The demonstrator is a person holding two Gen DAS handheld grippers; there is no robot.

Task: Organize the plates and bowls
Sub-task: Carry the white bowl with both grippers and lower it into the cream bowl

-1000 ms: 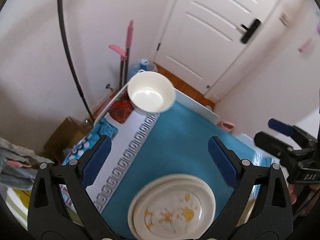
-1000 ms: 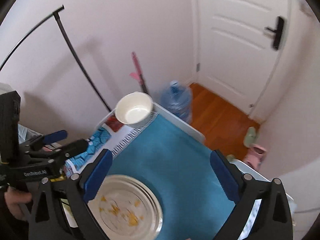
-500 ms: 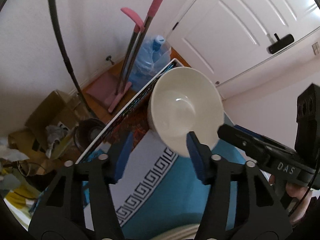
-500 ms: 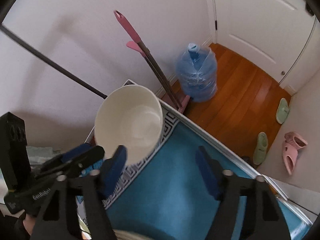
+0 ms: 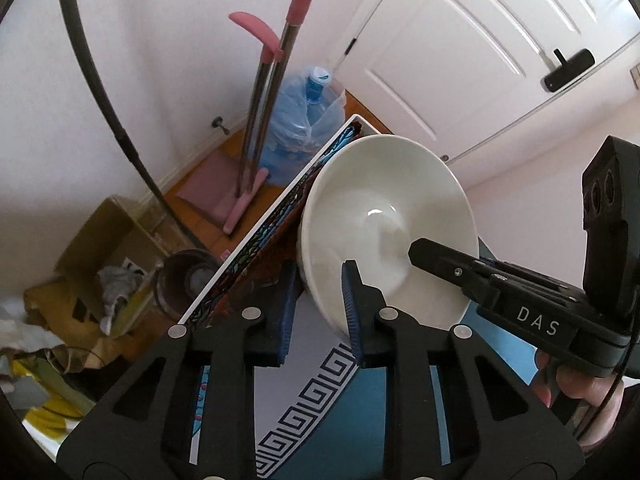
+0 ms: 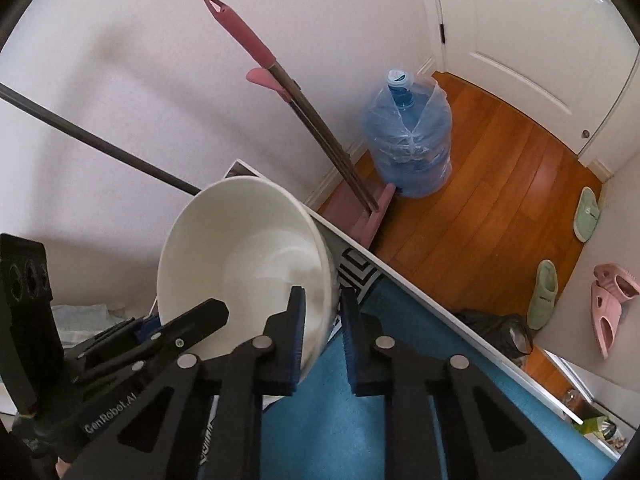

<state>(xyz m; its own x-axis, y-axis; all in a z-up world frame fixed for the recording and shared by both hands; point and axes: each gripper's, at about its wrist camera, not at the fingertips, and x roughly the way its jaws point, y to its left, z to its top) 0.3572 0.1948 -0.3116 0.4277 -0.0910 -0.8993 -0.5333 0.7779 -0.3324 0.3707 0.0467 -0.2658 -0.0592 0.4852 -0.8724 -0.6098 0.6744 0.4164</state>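
Observation:
A white empty bowl (image 5: 384,216) stands near the far corner of the table on a blue cloth with a key-pattern border. My left gripper (image 5: 318,300) is shut on the bowl's near left rim, one blue pad inside and one outside. My right gripper (image 6: 322,320) is shut on the bowl (image 6: 244,256) at its near right rim in the same way. Each gripper shows in the other's view: the right one (image 5: 500,280) and the left one (image 6: 152,332). The plates are out of view.
The table edge (image 6: 420,284) runs close behind the bowl. Beyond it on the wooden floor stand a blue water jug (image 6: 408,144), a pink-handled mop (image 5: 276,80), a cardboard box (image 5: 100,248) and slippers (image 6: 544,292). A white door (image 5: 480,40) is behind.
Both grippers moved forward from above the stacked plates to the bowl and closed from wide open onto its rim. The plates dropped out of view.

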